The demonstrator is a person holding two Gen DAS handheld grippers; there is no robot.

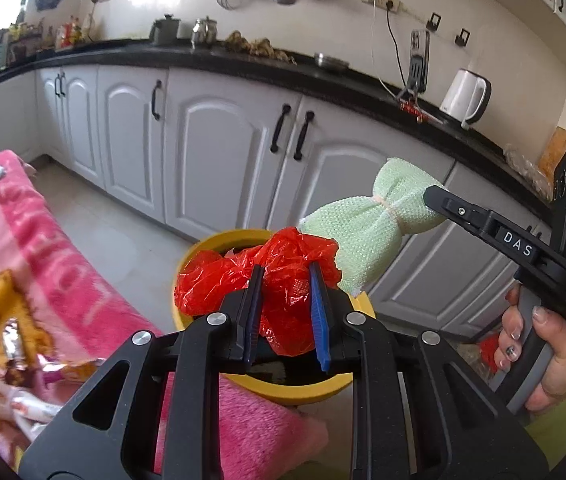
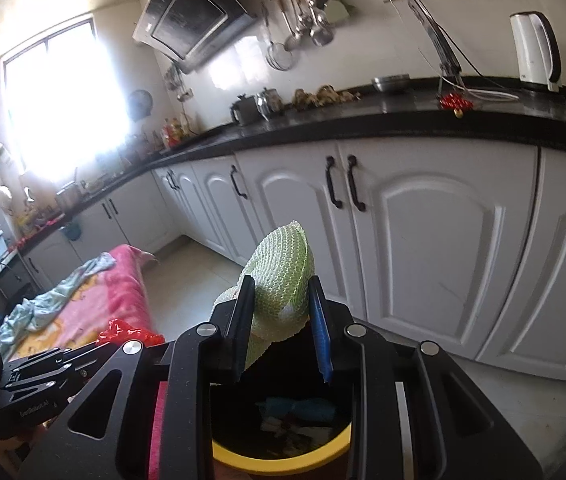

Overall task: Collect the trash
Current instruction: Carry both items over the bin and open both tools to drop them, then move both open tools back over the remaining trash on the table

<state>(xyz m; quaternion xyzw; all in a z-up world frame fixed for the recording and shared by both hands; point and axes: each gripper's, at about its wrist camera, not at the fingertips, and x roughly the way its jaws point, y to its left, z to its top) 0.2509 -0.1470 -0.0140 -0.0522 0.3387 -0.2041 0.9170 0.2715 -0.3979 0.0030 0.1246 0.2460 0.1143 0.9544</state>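
Observation:
My left gripper (image 1: 285,314) is shut on a crumpled red plastic bag (image 1: 251,280) and holds it over the yellow trash bin (image 1: 303,390). My right gripper (image 2: 283,328) is shut on a pale green foam net wrap (image 2: 283,272), also over the bin (image 2: 283,458). In the left wrist view the green wrap (image 1: 367,224) hangs from the right gripper (image 1: 435,196) just right of the red bag. The bin holds dark trash and a blue scrap (image 2: 299,406). The red bag (image 2: 127,332) also shows at the left of the right wrist view.
A pink blanket (image 1: 43,264) with wrappers (image 1: 15,344) and a light blue cloth (image 2: 51,296) lies left of the bin. White cabinets (image 1: 219,152) under a black counter (image 2: 363,120) stand behind it. A white kettle (image 1: 465,96) is on the counter.

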